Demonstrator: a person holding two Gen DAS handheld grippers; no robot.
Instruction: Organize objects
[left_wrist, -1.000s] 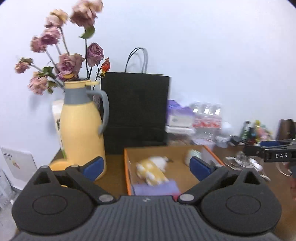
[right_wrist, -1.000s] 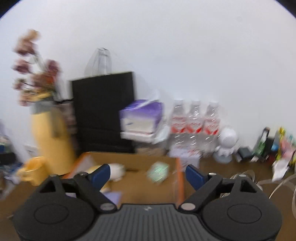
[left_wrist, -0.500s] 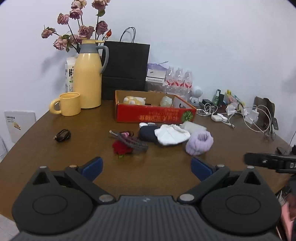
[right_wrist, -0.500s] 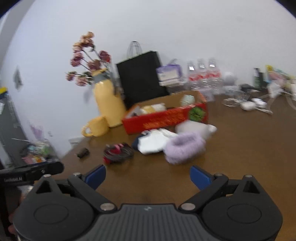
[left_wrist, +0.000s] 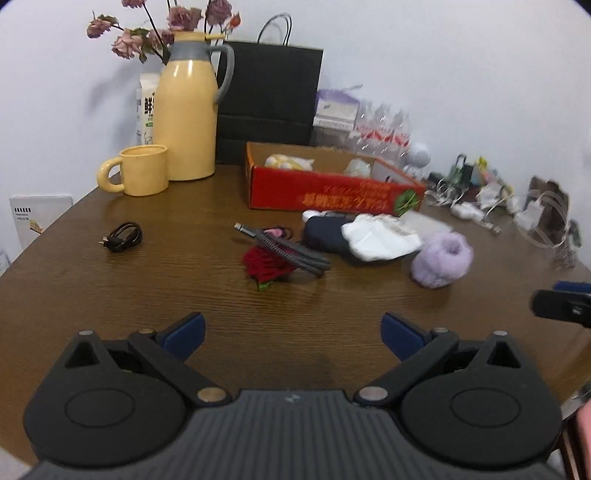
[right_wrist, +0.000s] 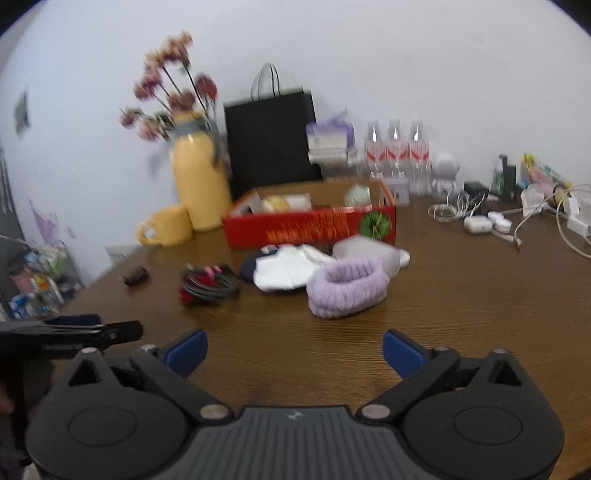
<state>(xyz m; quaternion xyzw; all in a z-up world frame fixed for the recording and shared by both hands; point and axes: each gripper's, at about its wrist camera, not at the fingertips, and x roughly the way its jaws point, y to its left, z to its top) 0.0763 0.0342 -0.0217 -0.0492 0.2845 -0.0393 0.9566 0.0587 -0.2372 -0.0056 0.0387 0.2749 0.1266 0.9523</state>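
Observation:
A red cardboard box (left_wrist: 332, 194) (right_wrist: 314, 227) stands at the back of the brown table and holds a yellow-white plush and a pale round item. In front of it lie a coiled grey cable (left_wrist: 284, 249) over a red rose (left_wrist: 264, 267), a navy item (left_wrist: 323, 230), a white cloth (left_wrist: 380, 238) (right_wrist: 286, 267) and a fluffy purple band (left_wrist: 441, 260) (right_wrist: 347, 282). A small black cable (left_wrist: 122, 236) lies apart at the left. My left gripper (left_wrist: 291, 330) is open above the near table, holding nothing. My right gripper (right_wrist: 293, 350) is open too, short of the purple band.
A yellow jug with dried roses (left_wrist: 186, 107), a yellow mug (left_wrist: 142, 173) and a black paper bag (left_wrist: 269, 99) stand at the back. Water bottles (right_wrist: 395, 147), chargers and tangled white cables (right_wrist: 491, 218) crowd the back right. The table edge curves at the left.
Both grippers pulled back from right over the box to the near side of the table one second ago. Since half a second ago the views have shifted only slightly. Both stay open.

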